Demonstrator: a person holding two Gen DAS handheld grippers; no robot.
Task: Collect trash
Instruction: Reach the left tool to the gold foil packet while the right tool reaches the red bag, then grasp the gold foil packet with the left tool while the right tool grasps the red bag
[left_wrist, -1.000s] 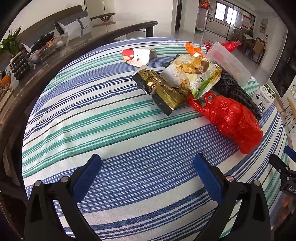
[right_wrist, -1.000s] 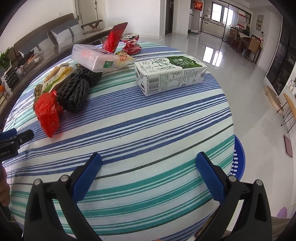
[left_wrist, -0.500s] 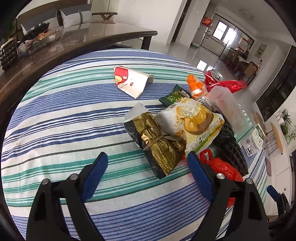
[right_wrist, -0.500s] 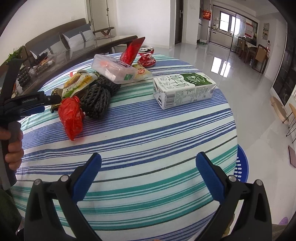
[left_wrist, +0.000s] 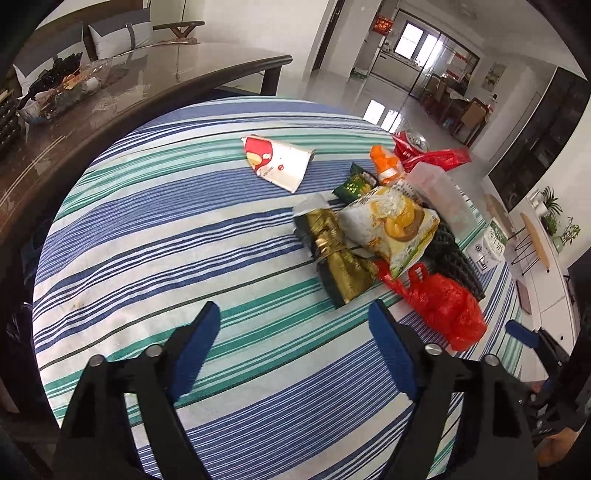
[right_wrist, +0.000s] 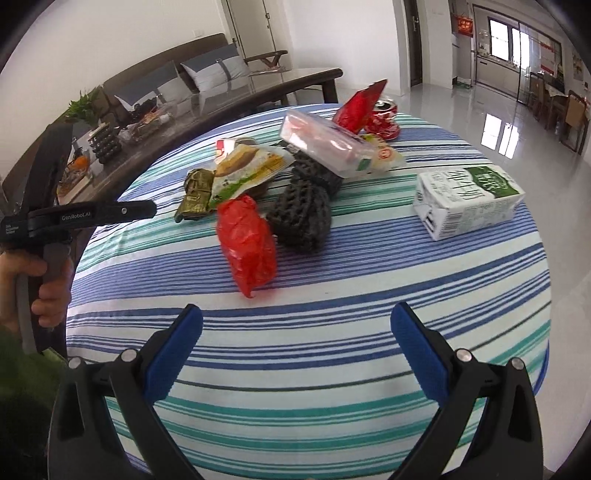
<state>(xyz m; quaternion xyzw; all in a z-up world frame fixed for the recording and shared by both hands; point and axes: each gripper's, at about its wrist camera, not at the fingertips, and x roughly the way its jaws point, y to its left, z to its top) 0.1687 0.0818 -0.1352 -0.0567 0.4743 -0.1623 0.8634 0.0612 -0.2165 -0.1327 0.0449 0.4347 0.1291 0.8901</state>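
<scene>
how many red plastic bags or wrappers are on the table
2: a crumpled red bag nearest the grippers, in front of the black netting, and a red wrapper standing by the crushed can at the far edge. Others may be buried.

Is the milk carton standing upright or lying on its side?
Lying on its side. The milk carton rests lengthwise on the striped tablecloth, its printed long face turned up.

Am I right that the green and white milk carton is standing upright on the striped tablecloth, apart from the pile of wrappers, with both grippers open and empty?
Not quite. The green and white milk carton is lying on its side, not upright, as the right wrist view shows. The rest holds: it sits on the striped tablecloth, apart from the pile of wrappers, and the left gripper and right gripper are both open and empty.
</scene>
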